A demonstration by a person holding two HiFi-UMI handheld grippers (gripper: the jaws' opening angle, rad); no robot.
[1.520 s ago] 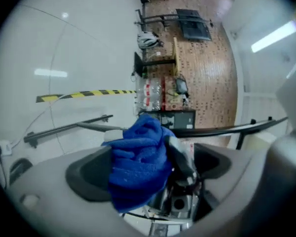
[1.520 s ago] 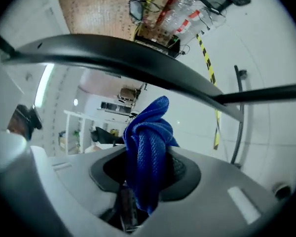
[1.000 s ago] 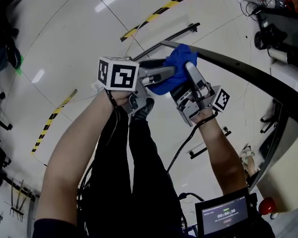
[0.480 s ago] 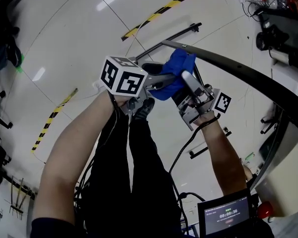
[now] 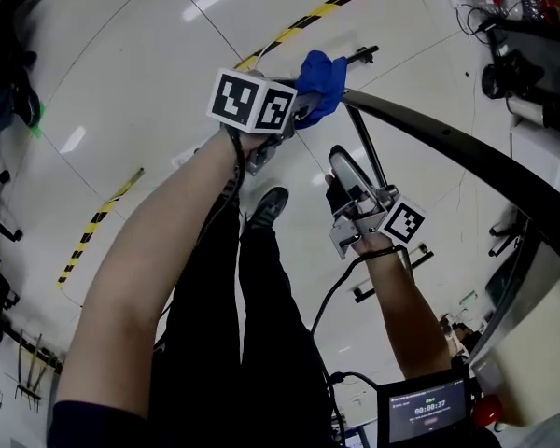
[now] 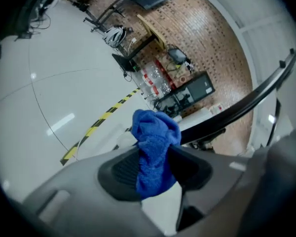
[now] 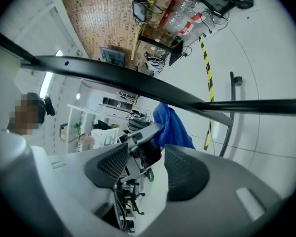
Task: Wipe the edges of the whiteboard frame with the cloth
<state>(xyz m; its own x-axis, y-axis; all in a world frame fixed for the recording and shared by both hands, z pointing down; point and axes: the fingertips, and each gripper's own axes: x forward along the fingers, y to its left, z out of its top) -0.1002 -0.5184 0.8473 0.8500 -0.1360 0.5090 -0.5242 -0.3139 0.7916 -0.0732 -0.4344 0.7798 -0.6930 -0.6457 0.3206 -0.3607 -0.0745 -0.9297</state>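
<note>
My left gripper (image 5: 301,113) clamped on the bunched blue cloth (image 5: 319,75), jaws just closing tighter on it, cloth up at the end of the dark whiteboard frame (image 5: 448,133), my right gripper (image 5: 343,168) lower and nearer me, jaws wide though just narrowing, nothing between them

**Three views, one shared cloth**

My head camera looks steeply down at the floor (image 5: 121,54). The camera on my left gripper (image 5: 306,110) sits close behind its jaws, with the cloth (image 6: 153,152) at centre and the whiteboard frame (image 6: 246,105) at two o'clock. My right gripper (image 5: 339,164) camera sees that same cloth near centre, the frame crossing at twelve o'clock.
</note>
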